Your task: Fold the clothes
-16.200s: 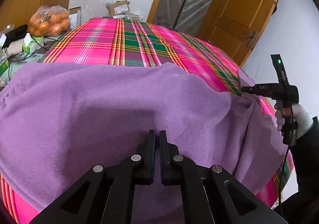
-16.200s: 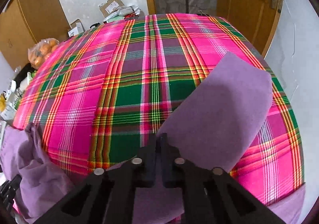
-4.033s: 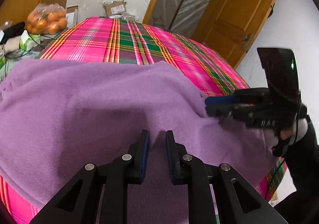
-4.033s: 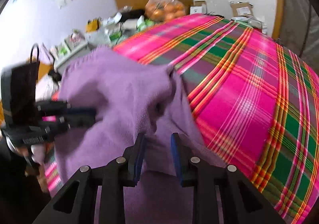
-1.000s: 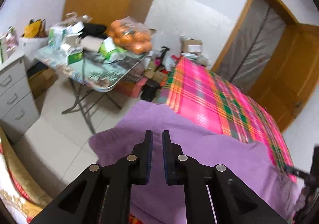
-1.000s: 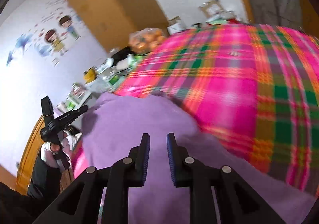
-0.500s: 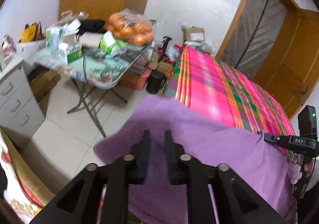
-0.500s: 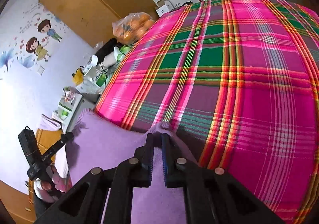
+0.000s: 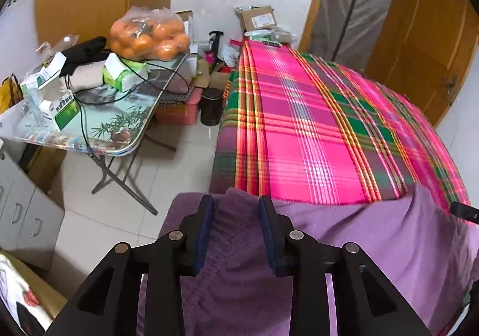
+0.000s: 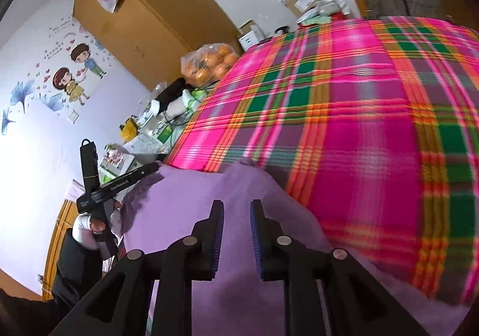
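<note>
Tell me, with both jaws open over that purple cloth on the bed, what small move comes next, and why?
Probably lift both grippers clear. The left gripper and right gripper have just been opening, their jaws apart with cloth lying loose between them, and the purple cloth rests on the plaid bedspread, apparently released.

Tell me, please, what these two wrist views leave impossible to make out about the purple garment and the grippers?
- Purple garment: near part hidden under the left gripper, left wrist view; shape unclear.
- Right gripper: cut off by that view's right edge.
- Plaid bedcover: motion-blurred, right wrist view.
- Box labels on side table: too small.
</note>
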### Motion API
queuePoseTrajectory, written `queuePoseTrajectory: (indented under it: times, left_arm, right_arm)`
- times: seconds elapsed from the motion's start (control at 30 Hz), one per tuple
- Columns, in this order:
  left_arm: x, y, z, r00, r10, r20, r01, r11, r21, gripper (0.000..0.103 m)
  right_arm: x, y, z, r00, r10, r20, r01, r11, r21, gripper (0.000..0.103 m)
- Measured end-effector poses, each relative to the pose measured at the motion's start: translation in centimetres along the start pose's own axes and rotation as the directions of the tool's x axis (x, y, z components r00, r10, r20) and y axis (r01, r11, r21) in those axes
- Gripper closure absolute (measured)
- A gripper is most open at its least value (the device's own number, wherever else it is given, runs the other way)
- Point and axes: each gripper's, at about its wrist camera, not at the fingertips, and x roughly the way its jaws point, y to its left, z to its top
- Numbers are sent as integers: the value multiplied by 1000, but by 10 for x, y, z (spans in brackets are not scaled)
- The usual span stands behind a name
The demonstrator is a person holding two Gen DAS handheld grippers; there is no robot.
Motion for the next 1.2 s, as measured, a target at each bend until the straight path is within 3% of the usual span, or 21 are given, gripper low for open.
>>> queuePoseTrajectory:
  times: [0.07, 0.13, 0.27, 0.37, 0.5, 0.6, 0.77, 0.9, 1.03, 1.2]
  left_arm:
    - [0, -2, -2, 1000, 11, 0, -11, 1000, 16, 71]
    - [0, -3, -2, 1000, 17, 4, -17, 1000, 21, 81]
    - [-2, -3, -2, 999, 22, 29, -23, 1000, 14, 89]
    - [-2, 13, -2, 998, 20, 52, -16, 997, -75, 90]
    - [4, 34, -3, 996, -66, 53, 75, 979, -190, 87]
    - [-2, 37, -2, 995, -76, 60, 88, 970, -227, 80]
    - [-45, 41, -4, 985, -67, 160, 109, 957, -268, 81]
    - [-87, 19, -26, 971, -60, 232, 103, 979, -176, 81]
    - [-90, 4, -63, 982, -10, 191, 32, 993, -112, 81]
    - [-76, 13, -102, 994, 30, 109, -12, 987, -158, 81]
  right_arm:
    - [-10, -10, -10, 1000, -14, 5, 14, 999, 29, 83]
    - [-15, -19, -18, 1000, -28, 6, 28, 998, 58, 83]
    - [-25, -31, -28, 999, -39, 27, 36, 995, 98, 83]
    - [-33, -35, -31, 998, -45, 52, 39, 993, 115, 83]
    - [-41, -42, -36, 996, -59, 64, 50, 990, 132, 83]
    - [-46, -45, -42, 996, -58, 67, 48, 989, 142, 83]
    - [-51, -42, -50, 997, -45, 65, 37, 992, 117, 83]
    - [-49, -34, -58, 999, -35, 41, 32, 997, 71, 82]
    - [-41, -21, -62, 999, -49, 20, 49, 999, 19, 82]
    - [-35, -9, -72, 994, -110, -3, 110, 992, -57, 82]
